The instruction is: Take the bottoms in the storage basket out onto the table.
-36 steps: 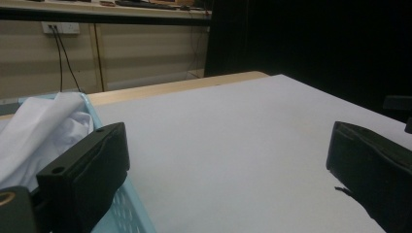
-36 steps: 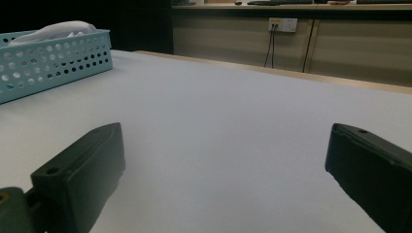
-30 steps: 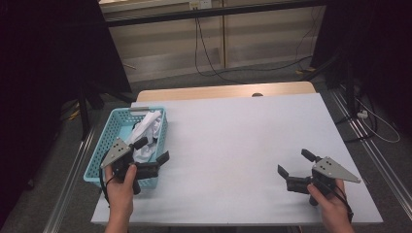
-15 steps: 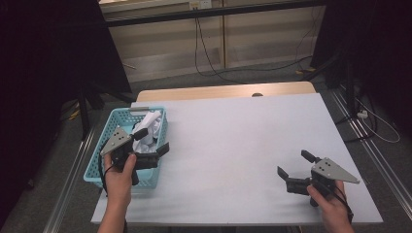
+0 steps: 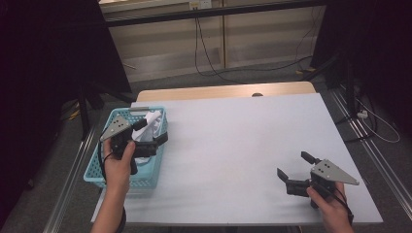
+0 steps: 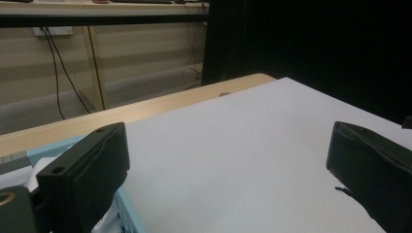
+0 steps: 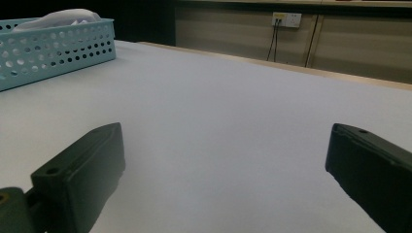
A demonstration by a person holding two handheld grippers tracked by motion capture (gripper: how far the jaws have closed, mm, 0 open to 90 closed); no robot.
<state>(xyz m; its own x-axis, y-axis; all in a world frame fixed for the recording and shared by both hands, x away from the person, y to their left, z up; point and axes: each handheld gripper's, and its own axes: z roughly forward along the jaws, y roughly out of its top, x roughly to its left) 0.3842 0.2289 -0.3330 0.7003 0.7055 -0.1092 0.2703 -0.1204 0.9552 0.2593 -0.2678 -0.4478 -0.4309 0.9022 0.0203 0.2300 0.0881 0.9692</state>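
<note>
Your left gripper hangs over the light blue perforated basket at the left edge of the white table, with your left hand wrapped round its body and the grey three-cornered plate on top. Its jaws stand wide apart with nothing between them; in the left gripper view one jaw sits over the basket's rim and the other over bare table top. The crumpled white cloth lies inside the basket, at its far end, just beside the jaw tips (whether a tip touches it, you cannot tell from these angles). Your right gripper rests low near the table's front right corner, well apart from the basket, held by your right hand. Its jaws are also spread wide and hold nothing; the right gripper view looks along them across the open table towards the basket, with the cloth mounded above its rim.
</note>
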